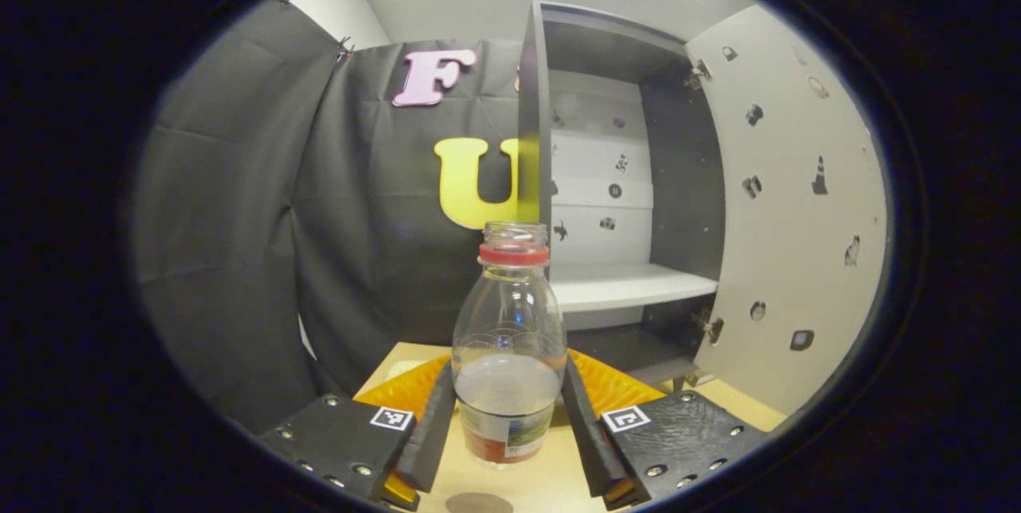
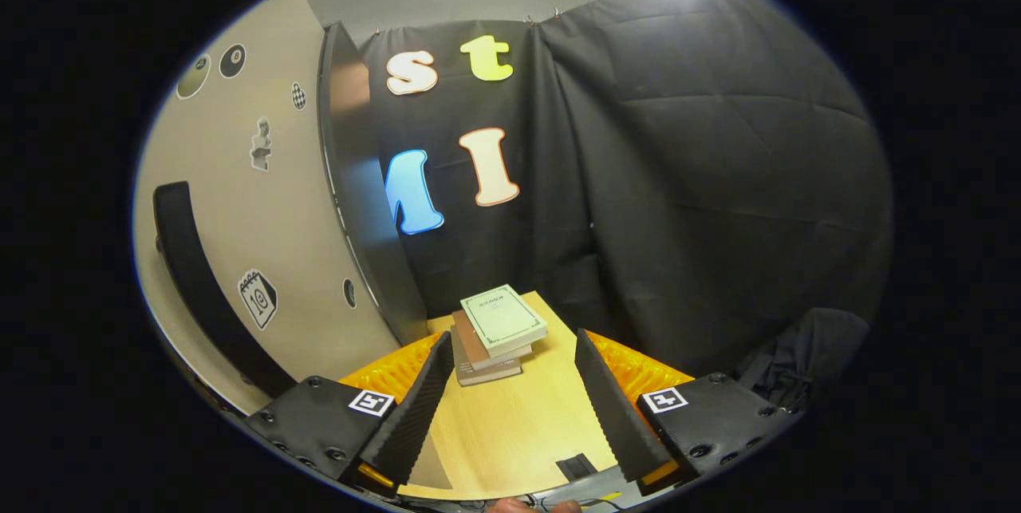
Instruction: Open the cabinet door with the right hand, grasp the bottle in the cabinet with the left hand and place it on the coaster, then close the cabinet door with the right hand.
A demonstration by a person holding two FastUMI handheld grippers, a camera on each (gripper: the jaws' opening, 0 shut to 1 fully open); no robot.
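Left tongs [image 1: 509, 417] gripping bottle [image 1: 509, 353], upright.
Cabinet door [image 1: 786, 202] standing open right of bottle; right tongs [image 2: 510, 401] gaping wide.

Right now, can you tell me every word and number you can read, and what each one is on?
"10": calendar sticker on the beige cabinet door.
"8": black billiard-ball sticker on the same door.
Cover of the pale green book: print too small to read.
Label on the clear plastic bottle: too blurred to read.
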